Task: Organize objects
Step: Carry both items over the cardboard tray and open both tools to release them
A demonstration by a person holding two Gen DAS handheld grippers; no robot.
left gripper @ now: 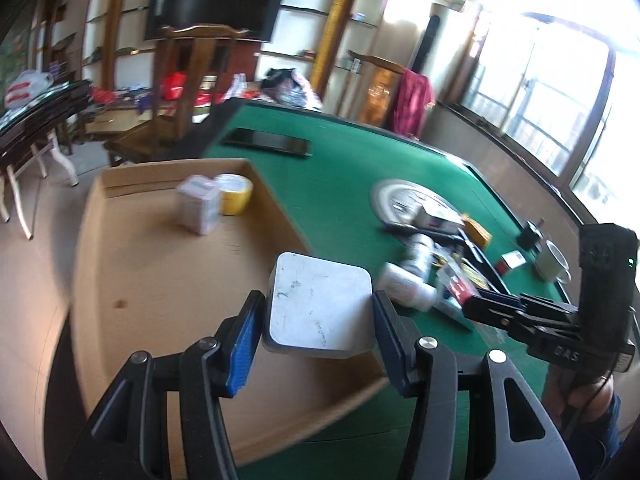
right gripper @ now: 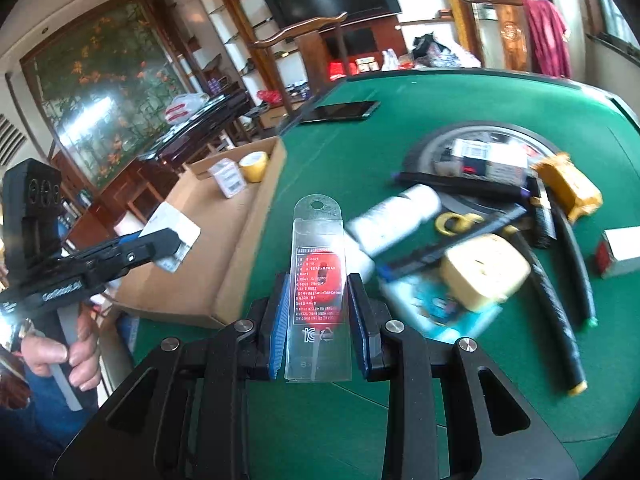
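My left gripper is shut on a flat white square box, held over the right edge of the open cardboard box. From the right wrist view the left gripper and the white square box hang above the cardboard box. My right gripper is shut on a clear plastic blister pack with a red item inside, raised over the green table. In the left wrist view the right gripper appears at the right, over the pile.
A white carton and a yellow tape roll lie in the cardboard box. A heap sits at mid-table: white bottle, yellow plug block, black tubes, small boxes. A phone lies far back, a mug at right.
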